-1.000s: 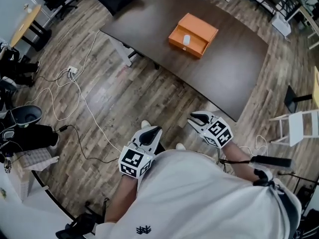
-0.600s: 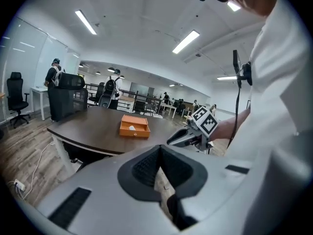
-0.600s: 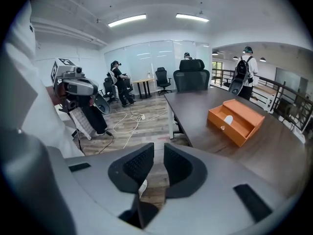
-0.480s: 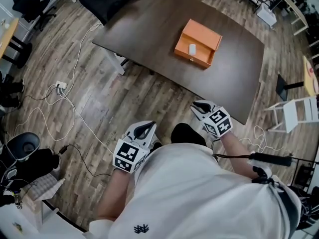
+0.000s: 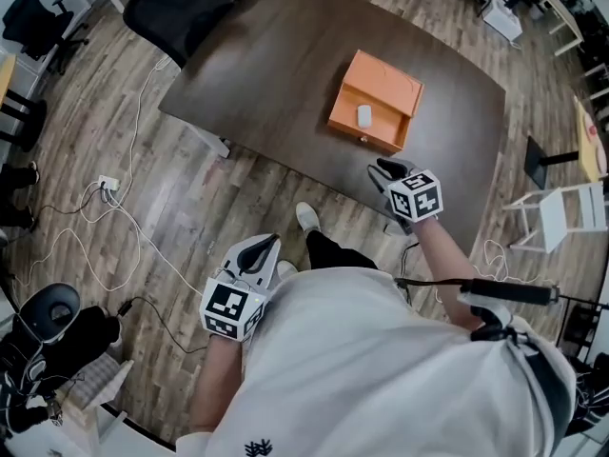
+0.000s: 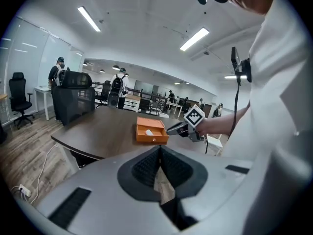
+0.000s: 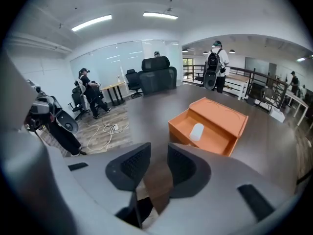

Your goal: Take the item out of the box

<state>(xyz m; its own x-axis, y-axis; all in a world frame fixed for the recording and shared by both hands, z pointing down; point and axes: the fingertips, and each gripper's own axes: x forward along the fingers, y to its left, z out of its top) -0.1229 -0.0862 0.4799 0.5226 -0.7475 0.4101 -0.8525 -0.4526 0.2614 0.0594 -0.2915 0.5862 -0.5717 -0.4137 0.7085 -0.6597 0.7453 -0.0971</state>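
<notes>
Ahead of my opening, empty right fingers [image 7: 134, 164] lies the white item [image 7: 196, 131] in its orange box [image 7: 222, 114], best straddled squarely; left fingers [image 6: 144, 168] pressed together.

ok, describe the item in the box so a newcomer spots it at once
Find the big dark wooden table; on it sits an orange box, open like a pulled-out drawer. In the open tray lies a small white rounded item, the only pale thing against the orange.
</notes>
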